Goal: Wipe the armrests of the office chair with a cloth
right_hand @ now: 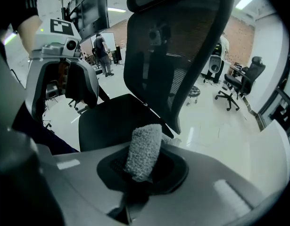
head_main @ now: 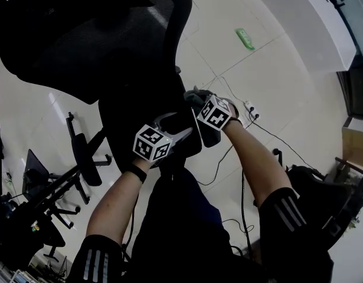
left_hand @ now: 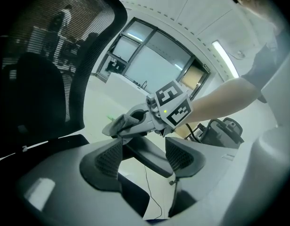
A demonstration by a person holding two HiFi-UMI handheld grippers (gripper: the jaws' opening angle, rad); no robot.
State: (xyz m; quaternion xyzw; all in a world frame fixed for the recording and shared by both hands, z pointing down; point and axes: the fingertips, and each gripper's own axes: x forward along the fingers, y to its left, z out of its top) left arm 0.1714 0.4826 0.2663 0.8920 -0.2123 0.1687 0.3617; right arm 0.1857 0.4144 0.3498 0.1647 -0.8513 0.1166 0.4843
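Note:
The black office chair [head_main: 131, 58] fills the head view, its seat [right_hand: 109, 119] below me. The right gripper [head_main: 196, 99] is shut on a grey fuzzy cloth [right_hand: 144, 149], held at the far end of the chair's right armrest [left_hand: 152, 157]; from the left gripper view the cloth [left_hand: 117, 125] sits on or just above it. The left gripper [left_hand: 145, 157] is open, its jaws wide apart with the armrest showing between them; whether it touches the armrest I cannot tell. In the head view the left gripper [head_main: 180, 137] sits beside the armrest [head_main: 209, 134].
A green object [head_main: 245, 38] lies on the tiled floor beyond the chair. A power strip [head_main: 251, 110] with cables trails at the right. Other chair bases [head_main: 81, 155] stand at the left, a dark bag [head_main: 314, 187] at the right.

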